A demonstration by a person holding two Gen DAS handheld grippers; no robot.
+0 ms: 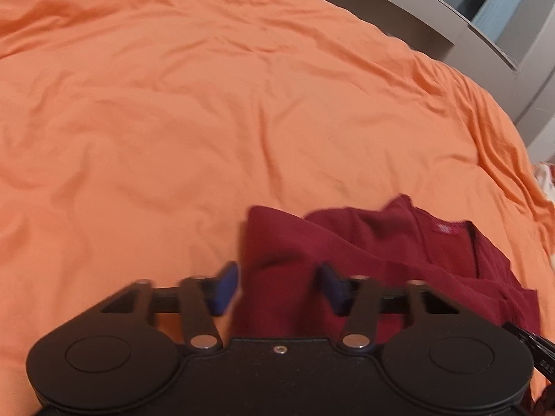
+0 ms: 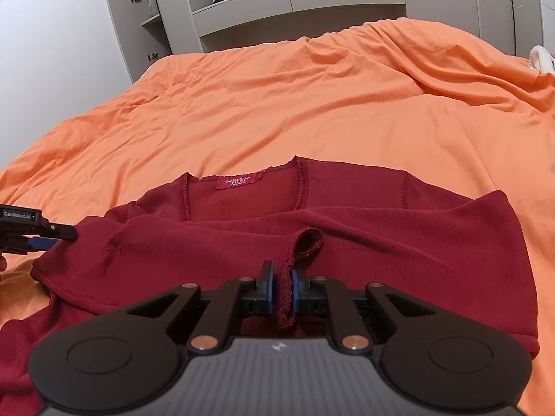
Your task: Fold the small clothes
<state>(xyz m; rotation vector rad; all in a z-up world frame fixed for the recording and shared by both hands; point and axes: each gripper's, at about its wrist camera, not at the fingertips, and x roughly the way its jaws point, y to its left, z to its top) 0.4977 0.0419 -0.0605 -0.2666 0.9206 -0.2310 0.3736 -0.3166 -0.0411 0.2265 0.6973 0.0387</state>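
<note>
A dark red long-sleeved top [image 2: 347, 228] lies on the orange bed cover [image 2: 312, 104], neck label facing up, with a sleeve folded across its front. My right gripper [image 2: 281, 291] is shut on the sleeve cuff [image 2: 305, 242], which runs up between the blue pads. My left gripper [image 1: 279, 287] is open, its blue fingertips [image 1: 227, 287] standing apart around the top's left edge [image 1: 277, 260]. The left gripper also shows at the left edge of the right wrist view [image 2: 38, 234], beside the top's shoulder.
The orange cover [image 1: 173, 121] spreads wide and wrinkled beyond the top. Grey wardrobe units and shelves [image 2: 298, 0] stand behind the bed. A white object [image 2: 541, 57] lies at the bed's far right edge.
</note>
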